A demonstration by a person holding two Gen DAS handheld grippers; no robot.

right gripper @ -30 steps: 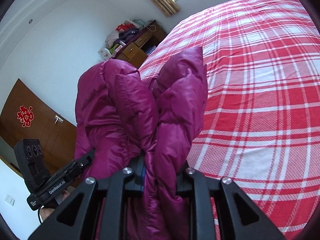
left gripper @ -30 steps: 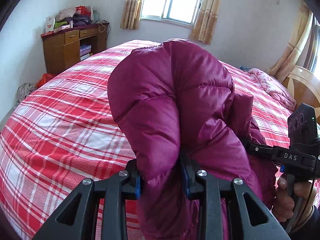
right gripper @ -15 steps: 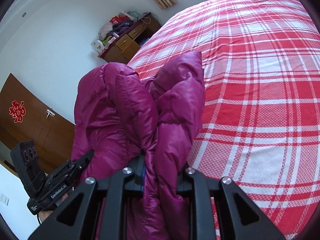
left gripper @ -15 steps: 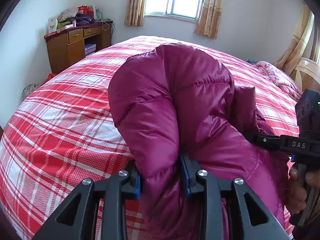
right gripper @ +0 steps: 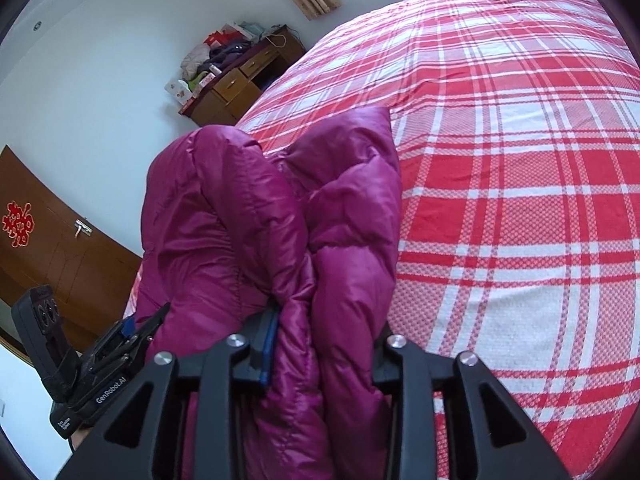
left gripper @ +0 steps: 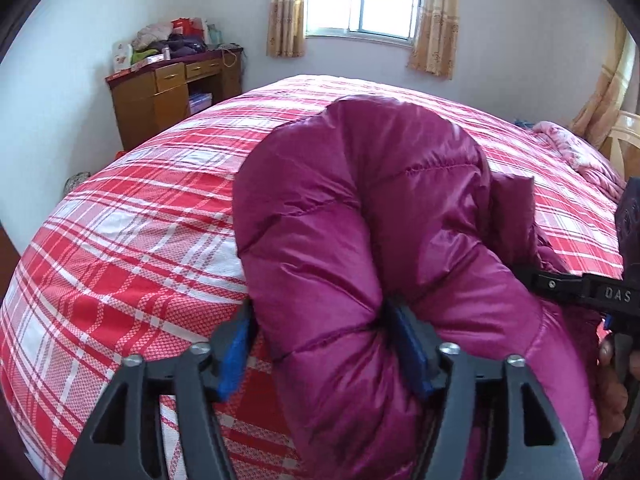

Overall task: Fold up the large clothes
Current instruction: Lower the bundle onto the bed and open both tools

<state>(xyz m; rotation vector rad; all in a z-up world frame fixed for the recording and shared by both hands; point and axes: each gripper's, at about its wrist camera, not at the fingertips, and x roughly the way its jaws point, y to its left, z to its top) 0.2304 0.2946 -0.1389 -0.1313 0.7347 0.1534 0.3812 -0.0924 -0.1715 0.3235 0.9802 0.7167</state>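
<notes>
Both grippers have just been opening to let go: the left gripper point(left gripper: 320, 344) gapes clear of one side of the bunched magenta puffer jacket point(left gripper: 360, 220), the right gripper point(right gripper: 320, 354) slackens around a fold, leaving it on the plaid bed point(left gripper: 132, 248).

The padded jacket point(left gripper: 360, 216) is a shiny magenta-purple. The bedspread point(right gripper: 520, 160) beneath it is a red, white and pink plaid. The grippers are black with blue pads point(left gripper: 234, 350). The desk point(left gripper: 160, 96) is brown wood, the curtains point(left gripper: 434, 20) tan, the walls pale grey-white.
</notes>
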